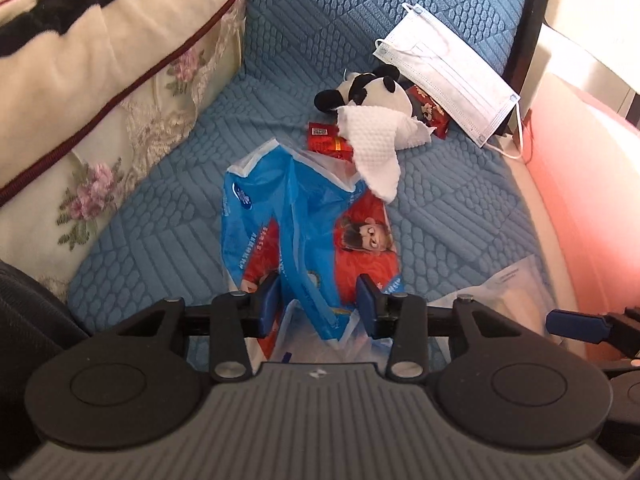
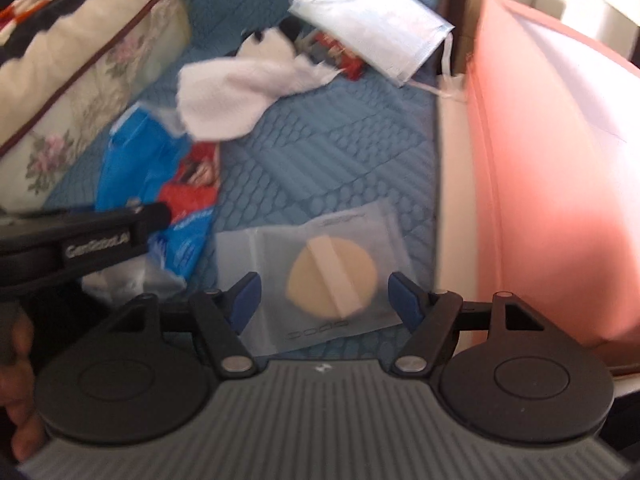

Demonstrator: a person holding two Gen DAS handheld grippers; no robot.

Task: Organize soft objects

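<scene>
Nearest to the left wrist camera, the left gripper (image 1: 318,302) tilts down over a crumpled blue and red plastic bag (image 1: 308,232) on the blue quilted cover (image 1: 460,216). Its blue pads stand apart with a fold of the bag between them; I cannot tell whether they touch it. At about one o'clock from the bag, a white cloth (image 1: 378,142) drapes over a panda plush (image 1: 364,90), with a red packet (image 1: 330,142) tucked under the cloth's edge and a face mask (image 1: 448,72) beyond. A floral cushion (image 1: 108,120) lies at ten o'clock.

From the right wrist camera, the right gripper (image 2: 324,300) points steeply down, jaws wide apart, over a clear pouch (image 2: 320,268) holding a round tan puff (image 2: 332,276); the pads do not touch it. A pink bin (image 2: 552,200) stands at three o'clock. At nine o'clock, part of a hand (image 2: 18,408) shows low by the left gripper's body.
</scene>
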